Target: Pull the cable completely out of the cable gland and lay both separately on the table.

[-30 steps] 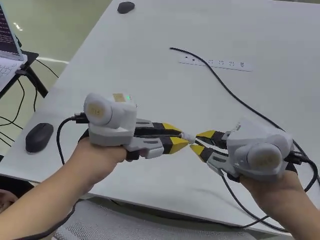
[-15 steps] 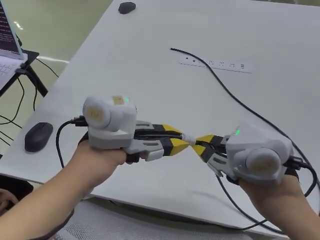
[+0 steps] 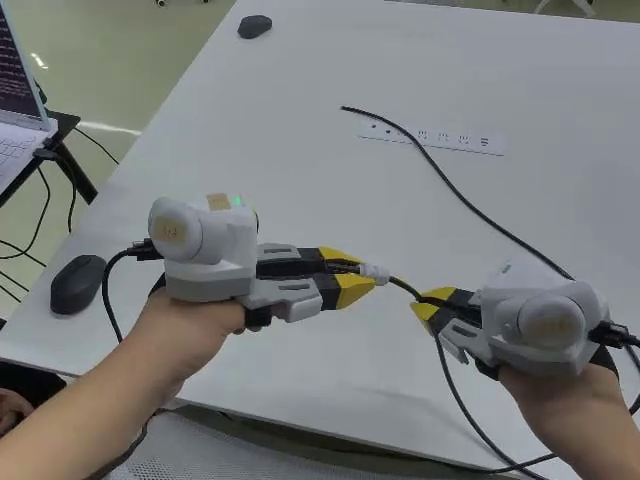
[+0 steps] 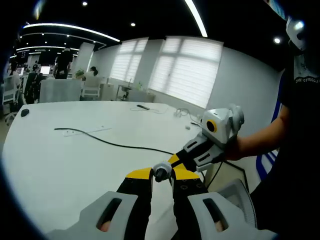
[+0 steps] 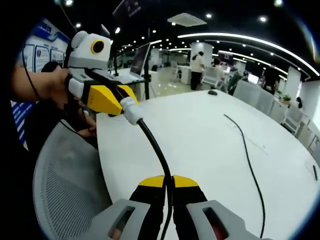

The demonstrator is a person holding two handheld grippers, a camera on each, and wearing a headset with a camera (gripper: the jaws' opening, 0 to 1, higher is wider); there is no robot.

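The left gripper [image 3: 362, 278] holds the cable gland [image 3: 375, 271], the right gripper [image 3: 432, 303] the cable [image 3: 404, 288], low in the middle.
Left jaws squeeze the white gland; right jaws, just to its right, pinch the black cable that goes into it. Both hang over the white table [image 3: 300, 150]. A power strip [image 3: 430, 133] lies higher up.

A white power strip [image 3: 430, 135] is laid flat on the white bench [image 3: 300, 150], toward its far side. A dark mouse [image 3: 254, 26] is seen near the far edge, and a second mouse [image 3: 77, 283] is set by the near left edge. An open laptop [image 3: 15, 140] is propped left of the bench. A grey mesh chair back [image 5: 60, 190] is seen below the near edge.
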